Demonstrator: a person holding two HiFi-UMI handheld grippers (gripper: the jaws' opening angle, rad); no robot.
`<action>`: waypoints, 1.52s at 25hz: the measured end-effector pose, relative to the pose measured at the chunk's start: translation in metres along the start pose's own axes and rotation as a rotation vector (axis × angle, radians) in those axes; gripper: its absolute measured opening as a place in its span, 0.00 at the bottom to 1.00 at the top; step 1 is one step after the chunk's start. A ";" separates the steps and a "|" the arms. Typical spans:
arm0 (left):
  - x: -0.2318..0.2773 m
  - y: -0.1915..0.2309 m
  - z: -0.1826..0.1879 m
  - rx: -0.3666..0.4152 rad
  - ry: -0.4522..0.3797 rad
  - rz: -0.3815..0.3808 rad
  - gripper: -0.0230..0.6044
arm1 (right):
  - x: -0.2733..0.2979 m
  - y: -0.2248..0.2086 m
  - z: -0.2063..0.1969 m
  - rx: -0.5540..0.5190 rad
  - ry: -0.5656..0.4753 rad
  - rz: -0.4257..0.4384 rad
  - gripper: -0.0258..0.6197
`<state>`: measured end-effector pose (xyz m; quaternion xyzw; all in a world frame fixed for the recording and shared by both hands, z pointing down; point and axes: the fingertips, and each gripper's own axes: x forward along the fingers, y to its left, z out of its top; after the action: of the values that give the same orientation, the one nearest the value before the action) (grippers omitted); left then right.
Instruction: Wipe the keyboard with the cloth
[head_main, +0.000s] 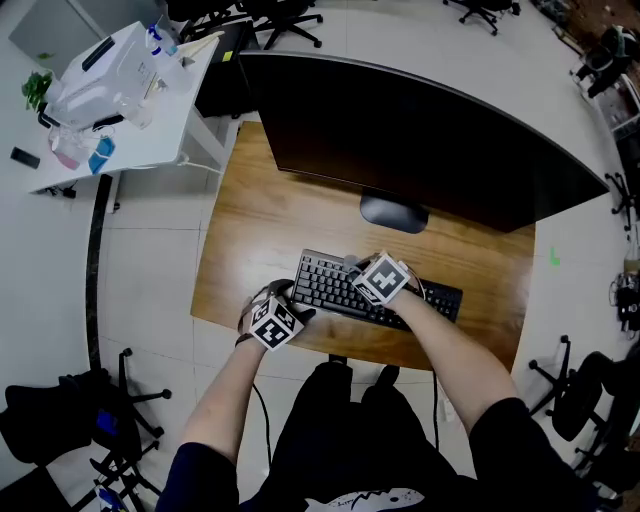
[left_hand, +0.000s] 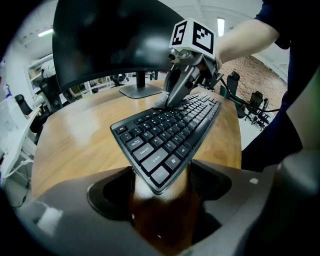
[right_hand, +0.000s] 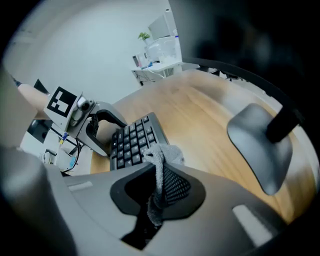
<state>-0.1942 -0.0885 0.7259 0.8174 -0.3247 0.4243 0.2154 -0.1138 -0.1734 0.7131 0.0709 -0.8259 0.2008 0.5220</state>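
- The keyboard (head_main: 328, 284) is lying on the desk (head_main: 265, 215), and the cloth (right_hand: 164, 154) is resting on the keys near the keyboard's middle.
- The right tongs (right_hand: 156, 192) are clamping shut on the cloth, bunching it into a narrow fold above the keyboard. The left tongs (left_hand: 161, 190) are gripping the keyboard's left front corner, seemingly steadying it.
- Likely trouble: the bunched fold could be catching on keycaps and getting tugged out of the right tongs. The tong tips could also be scraping keys where little cloth is covering them.
- If the corner grip is slipping, a wiping push could be swinging the keyboard toward the desk edge just in front of it.
- The right gripper view is showing the pinched fold, which the head view is barely showing. Only the left gripper view is showing the corner between its tongs. Only the head view is showing the whole keyboard, with the monitor (head_main: 420, 140) behind it.
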 end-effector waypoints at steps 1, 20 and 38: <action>0.000 0.000 0.000 0.000 0.000 0.000 0.60 | 0.004 0.003 0.007 -0.017 0.002 0.007 0.09; -0.003 0.003 -0.001 0.001 -0.030 0.013 0.60 | 0.050 0.054 0.100 -0.393 0.005 -0.038 0.09; -0.001 0.006 -0.004 0.003 -0.026 0.011 0.60 | 0.061 0.123 0.044 -0.669 0.007 -0.042 0.09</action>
<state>-0.2015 -0.0897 0.7274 0.8214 -0.3313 0.4153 0.2078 -0.2182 -0.0734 0.7193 -0.0881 -0.8427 -0.0922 0.5231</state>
